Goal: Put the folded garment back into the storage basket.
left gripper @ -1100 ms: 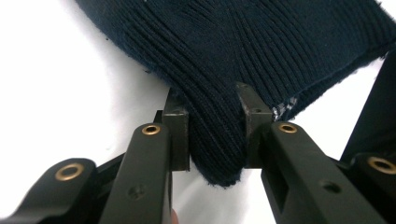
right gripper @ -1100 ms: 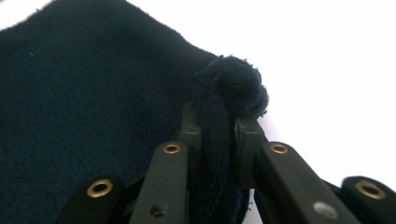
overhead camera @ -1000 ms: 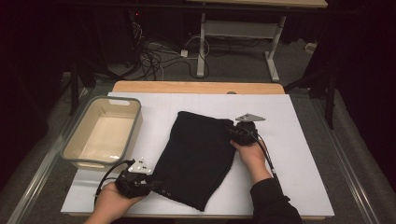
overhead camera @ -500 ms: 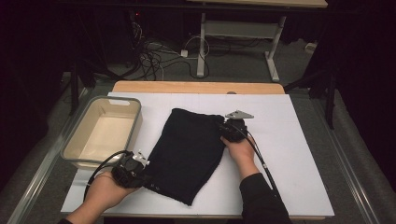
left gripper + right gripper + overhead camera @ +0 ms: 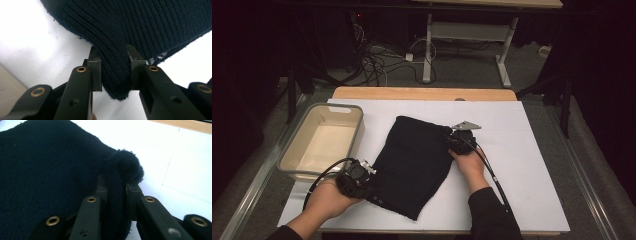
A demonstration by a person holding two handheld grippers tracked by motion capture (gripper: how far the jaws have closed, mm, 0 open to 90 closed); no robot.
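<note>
Left claw (image 5: pixel 371 176) in the high view sits at the near-left corner of a dark navy ribbed knit garment (image 5: pixel 414 160), held in the person's left hand (image 5: pixel 329 200) with its black cable looping off to the left. Right claw (image 5: pixel 451 141) sits at the garment's far-right corner, its grey three-cornered plate on top, held in the person's right hand (image 5: pixel 469 162) with a cable trailing back along the dark sleeve. The garment lies flat and skewed on the white-covered tabletop (image 5: pixel 522 165), roughly at its middle. A shallow beige plastic tub with a grey rim (image 5: pixel 294 149) stands just left of the garment, near the left claw but apart from it. A strip of bare wood shows along the tabletop's far edge.

Left gripper view: the left claw (image 5: pixel 113 66) has its jaws narrowed on a bunched fold of the ribbed garment (image 5: pixel 140 22), the cloth pressed between both pads and poking out below them. The rest of the knit spreads away over the white surface.

Right gripper view: the right claw (image 5: pixel 117 187) is clamped on a thick gathered edge of the garment (image 5: pixel 45 175), which bulges into a rounded lump just past the jaw tips. The cloth extends left; white tabletop lies to the right.
</note>
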